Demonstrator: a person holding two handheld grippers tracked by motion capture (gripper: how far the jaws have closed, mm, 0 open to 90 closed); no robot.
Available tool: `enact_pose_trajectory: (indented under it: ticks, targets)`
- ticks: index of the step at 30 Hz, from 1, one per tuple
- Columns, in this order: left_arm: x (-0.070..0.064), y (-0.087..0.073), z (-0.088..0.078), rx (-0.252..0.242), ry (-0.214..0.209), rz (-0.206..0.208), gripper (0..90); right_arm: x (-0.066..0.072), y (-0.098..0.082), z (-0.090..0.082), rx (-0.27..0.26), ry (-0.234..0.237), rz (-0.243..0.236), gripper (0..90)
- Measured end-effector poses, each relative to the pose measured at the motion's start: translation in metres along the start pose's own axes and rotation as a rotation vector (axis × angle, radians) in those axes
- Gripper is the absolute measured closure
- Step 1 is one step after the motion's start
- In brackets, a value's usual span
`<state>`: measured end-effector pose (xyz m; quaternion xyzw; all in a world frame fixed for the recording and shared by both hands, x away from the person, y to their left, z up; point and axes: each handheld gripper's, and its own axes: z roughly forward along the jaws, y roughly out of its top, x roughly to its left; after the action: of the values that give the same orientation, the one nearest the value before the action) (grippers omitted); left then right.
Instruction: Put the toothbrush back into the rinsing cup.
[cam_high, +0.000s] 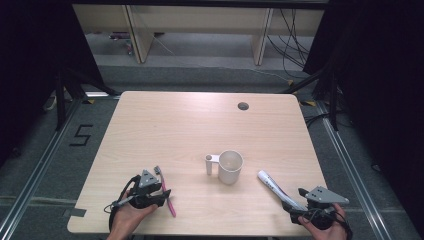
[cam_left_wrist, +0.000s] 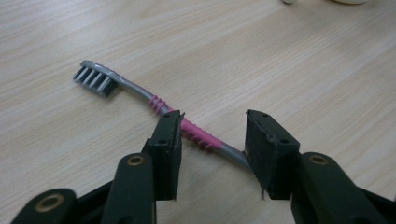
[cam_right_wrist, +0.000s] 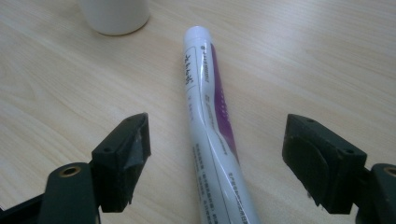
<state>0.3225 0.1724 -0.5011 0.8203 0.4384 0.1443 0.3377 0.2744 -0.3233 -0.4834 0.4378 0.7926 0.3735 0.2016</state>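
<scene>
On the table's near edge, the left gripper straddled the pink toothbrush without clamping it — the right gripper gaped around the toothpaste tube; nothing lifted yet, the cup waited.

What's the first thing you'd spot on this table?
A pink and grey toothbrush lies between the jaws of the left gripper near the table's front left edge. A white mug stands in the middle, and a white toothpaste tube lies between the open right gripper's jaws.
</scene>
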Motion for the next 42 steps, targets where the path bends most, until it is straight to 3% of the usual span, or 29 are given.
enact_pose_trajectory:
  ticks: [7, 12, 14, 15, 19, 21, 27, 29, 34, 35, 36, 38, 40, 41, 42]
  targets:
    - [0.002, 0.005, 0.005, 0.048, 0.0, -0.001, 57.6, 0.0, 0.0, 0.0, 0.0, 0.006, -0.002, 24.7]
    - [0.002, 0.01, 0.007, 0.1, 0.001, 0.042, 59.9, -0.001, 0.0, 0.0, -0.009, -0.022, -0.024, 24.8]
    - [0.001, 0.011, 0.009, 0.102, -0.008, 0.034, 61.0, -0.001, 0.0, -0.001, -0.007, -0.019, -0.014, 24.8]
    - [0.004, 0.013, 0.008, 0.14, -0.009, 0.067, 61.5, -0.001, 0.0, -0.001, -0.008, -0.018, -0.019, 24.9]
    - [0.005, 0.017, 0.009, 0.172, -0.015, 0.094, 66.2, 0.0, 0.0, 0.0, -0.01, -0.01, -0.008, 24.9]
    - [0.006, 0.022, 0.009, 0.239, -0.037, 0.113, 66.7, -0.001, 0.0, 0.001, -0.01, -0.006, -0.019, 25.0]
    - [0.009, 0.033, 0.012, 0.295, -0.044, 0.147, 73.6, 0.0, 0.0, 0.0, -0.001, 0.0, -0.008, 25.0]
    - [0.01, 0.038, 0.013, 0.35, -0.069, 0.169, 76.1, -0.001, 0.0, 0.0, -0.008, -0.009, -0.019, 25.0]
    - [0.008, 0.043, 0.015, 0.389, -0.077, 0.171, 78.2, 0.0, 0.0, 0.001, -0.006, -0.01, -0.022, 25.0]
    - [0.01, 0.045, 0.016, 0.41, -0.086, 0.192, 78.5, 0.0, 0.001, 0.001, -0.008, -0.009, -0.022, 25.0]
    - [0.01, 0.046, 0.017, 0.422, -0.093, 0.183, 79.0, 0.002, 0.0, 0.0, 0.003, 0.0, 0.01, 25.0]
    - [0.009, 0.049, 0.019, 0.445, -0.081, 0.196, 79.8, 0.0, 0.0, 0.0, -0.004, -0.007, -0.019, 25.0]
    - [0.009, 0.05, 0.019, 0.455, -0.081, 0.213, 80.1, 0.002, 0.0, 0.0, 0.005, 0.002, 0.009, 25.0]
    - [0.006, 0.052, 0.021, 0.472, -0.083, 0.214, 80.4, 0.0, 0.0, 0.0, -0.006, -0.004, -0.023, 25.0]
    - [0.005, 0.052, 0.022, 0.479, -0.077, 0.226, 80.7, 0.0, 0.0, 0.0, -0.003, -0.005, -0.024, 25.0]
